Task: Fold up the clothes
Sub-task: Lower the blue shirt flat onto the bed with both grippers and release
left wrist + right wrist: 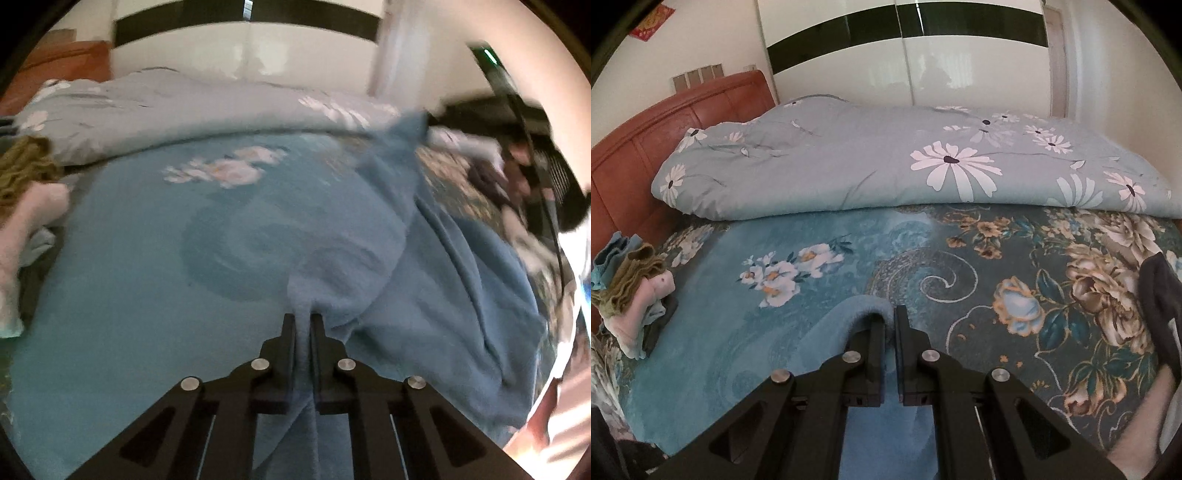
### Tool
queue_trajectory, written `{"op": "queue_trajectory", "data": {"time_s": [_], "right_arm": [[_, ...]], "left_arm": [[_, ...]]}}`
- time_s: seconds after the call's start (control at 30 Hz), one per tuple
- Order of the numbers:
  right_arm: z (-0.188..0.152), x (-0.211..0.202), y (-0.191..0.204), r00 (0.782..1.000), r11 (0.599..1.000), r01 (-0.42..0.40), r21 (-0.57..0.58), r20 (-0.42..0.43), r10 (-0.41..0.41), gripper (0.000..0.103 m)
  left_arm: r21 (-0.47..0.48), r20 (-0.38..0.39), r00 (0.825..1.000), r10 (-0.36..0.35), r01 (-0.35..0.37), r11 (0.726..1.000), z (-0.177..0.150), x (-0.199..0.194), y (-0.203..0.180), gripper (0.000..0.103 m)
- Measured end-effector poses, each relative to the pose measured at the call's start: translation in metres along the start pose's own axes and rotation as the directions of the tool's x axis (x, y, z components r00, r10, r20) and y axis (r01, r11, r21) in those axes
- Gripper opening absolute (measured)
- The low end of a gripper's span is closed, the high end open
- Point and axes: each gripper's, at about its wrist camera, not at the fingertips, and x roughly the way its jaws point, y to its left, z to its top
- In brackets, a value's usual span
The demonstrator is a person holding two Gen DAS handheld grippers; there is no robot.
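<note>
Pinching blue fleece garment (424, 295) betw. closed left fingers (289, 332), right fingers (877, 332) clamped on its folded edge, above bedsheet (1015, 295)

We see our right gripper (890, 321) with its black jaws nearly together, pinching a soft blue cloth (846, 314). The cloth loops up over the left jaw and hangs down between both jaws. Under it lies the bed sheet (960, 280) with swirls and big flowers. A folded gray quilt (886, 170) with white daisies lies across the far side of the bed. At the left, a small pile of clothes (631, 288) sits near the red-brown headboard (646, 147). Behind the bed stands a shiny white wardrobe (905, 74) with a dark stripe.
</note>
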Motion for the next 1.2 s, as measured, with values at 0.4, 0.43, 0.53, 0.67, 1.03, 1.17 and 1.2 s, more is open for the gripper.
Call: {"op": "queue_trajectory", "data": {"time_s": [0.4, 0.43, 0.53, 0.67, 1.03, 1.17, 1.2], "right_arm": [[0.015, -0.04, 0.031, 0.985, 0.985, -0.141, -0.102, 0.086, 0.15, 0.005], [0.021, -0.032, 0.032, 0.987, 0.987, -0.129, -0.101, 0.08, 0.137, 0.005], [0.041, 0.002, 0.029, 0.996, 0.994, -0.083, -0.07, 0.038, 0.085, 0.005], [0.054, 0.063, 0.009, 0.999, 1.0, -0.009, 0.016, -0.048, 0.009, 0.005], [0.032, 0.17, -0.006, 0.962, 0.991, 0.118, 0.066, -0.254, -0.098, 0.005], [0.026, 0.161, 0.0, 0.963, 0.992, 0.128, 0.017, -0.24, -0.12, 0.019], [0.026, 0.155, 0.0, 0.967, 0.992, 0.123, 0.02, -0.229, -0.115, 0.033]], "left_arm": [[-0.176, 0.199, 0.966, 0.166, -0.132, 0.975, 0.096, -0.049, 0.108, 0.007], [-0.168, 0.192, 0.963, 0.189, -0.158, 0.973, 0.109, -0.041, 0.115, 0.006], [-0.161, 0.136, 0.969, 0.207, -0.185, 0.969, 0.143, -0.006, 0.135, 0.006], [-0.176, 0.036, 0.977, 0.209, -0.2, 0.964, 0.164, 0.057, 0.153, 0.006], [-0.235, -0.105, 0.984, 0.145, -0.166, 0.958, 0.146, 0.132, 0.168, 0.006], [-0.263, -0.058, 0.995, 0.085, -0.097, 0.96, 0.134, 0.1, 0.16, 0.035], [-0.272, -0.044, 0.996, 0.072, -0.081, 0.959, 0.13, 0.091, 0.158, 0.046]]}}
